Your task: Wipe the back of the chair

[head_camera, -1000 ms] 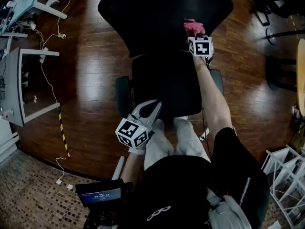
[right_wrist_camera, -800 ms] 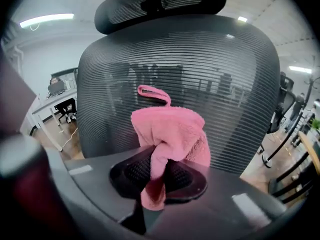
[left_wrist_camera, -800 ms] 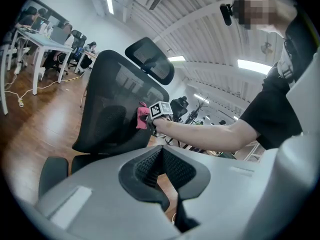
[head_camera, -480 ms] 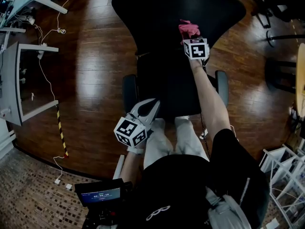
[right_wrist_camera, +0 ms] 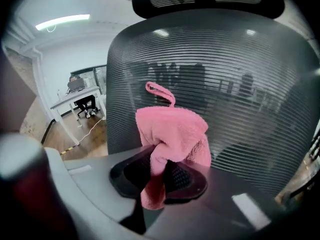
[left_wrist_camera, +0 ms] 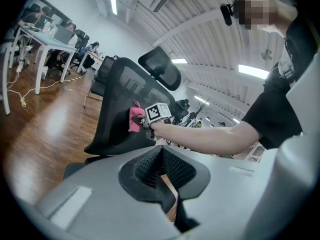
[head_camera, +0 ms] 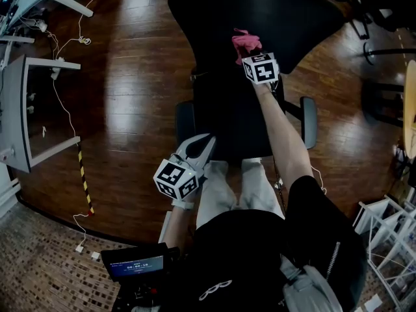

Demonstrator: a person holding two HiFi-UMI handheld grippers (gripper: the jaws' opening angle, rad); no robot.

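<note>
At the mesh chair back (right_wrist_camera: 250, 84), right hand-held gripper (right_wrist_camera: 159, 168) pinches pink cloth (right_wrist_camera: 175, 126); left hand-held gripper (left_wrist_camera: 161, 156) closed, empty.

One chair (head_camera: 286, 12), one cloth (head_camera: 246, 42), two claws: left claw (head_camera: 207, 143), right claw (right_wrist_camera: 159, 176).

Claw (right_wrist_camera: 159, 176) clamping pink cloth (right_wrist_camera: 172, 134), mesh chair back (right_wrist_camera: 240, 84) behind

Pink cloth (right_wrist_camera: 172, 129), black striped-mesh chair back (right_wrist_camera: 240, 84), reddish-brown plank floor (head_camera: 130, 96), yellow-and-black striped tape (head_camera: 83, 174).
</note>
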